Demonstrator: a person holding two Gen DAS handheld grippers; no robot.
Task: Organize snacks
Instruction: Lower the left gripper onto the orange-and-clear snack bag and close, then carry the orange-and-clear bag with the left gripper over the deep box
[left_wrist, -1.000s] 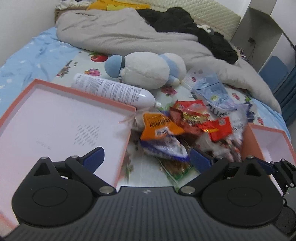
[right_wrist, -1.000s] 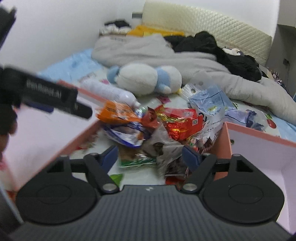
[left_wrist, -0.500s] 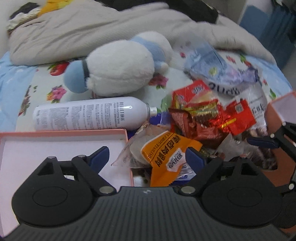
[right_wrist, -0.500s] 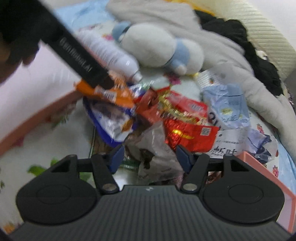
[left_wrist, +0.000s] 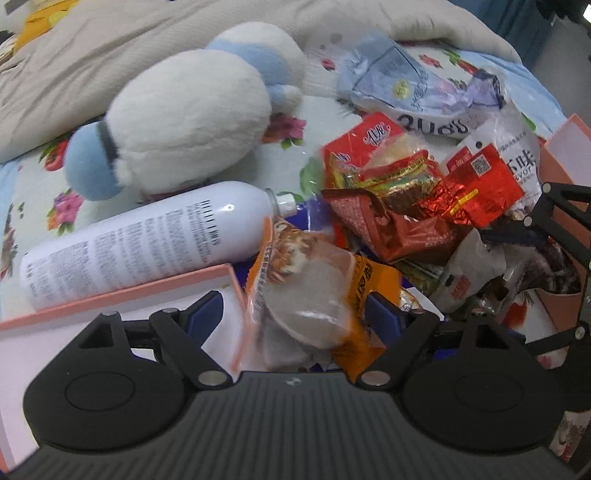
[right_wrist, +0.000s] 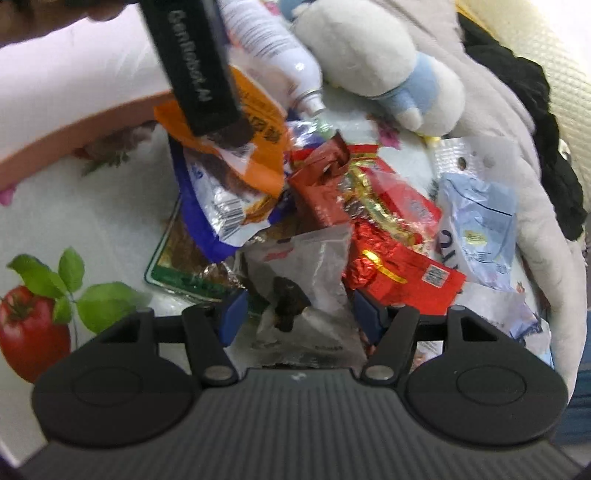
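On the bed, a pink box (left_wrist: 122, 291) lies at the left, with a white spray can (left_wrist: 147, 240) just beyond its far rim and a plush toy (left_wrist: 184, 114) farther off. The left hand-held gripper (left_wrist: 295, 314) is closing, its jaws still apart around an orange packet (left_wrist: 325, 295) at the box's right corner; the pads are not yet pressing it. To the right sits the snack pile: red packets (left_wrist: 406, 192) in the middle, a pale blue bag (left_wrist: 406, 85) far. The right hand-held gripper (right_wrist: 297, 317) stands open around a clear packet (right_wrist: 306, 280) on the pile's near edge. A second pink box (left_wrist: 565, 147) is at the far right.
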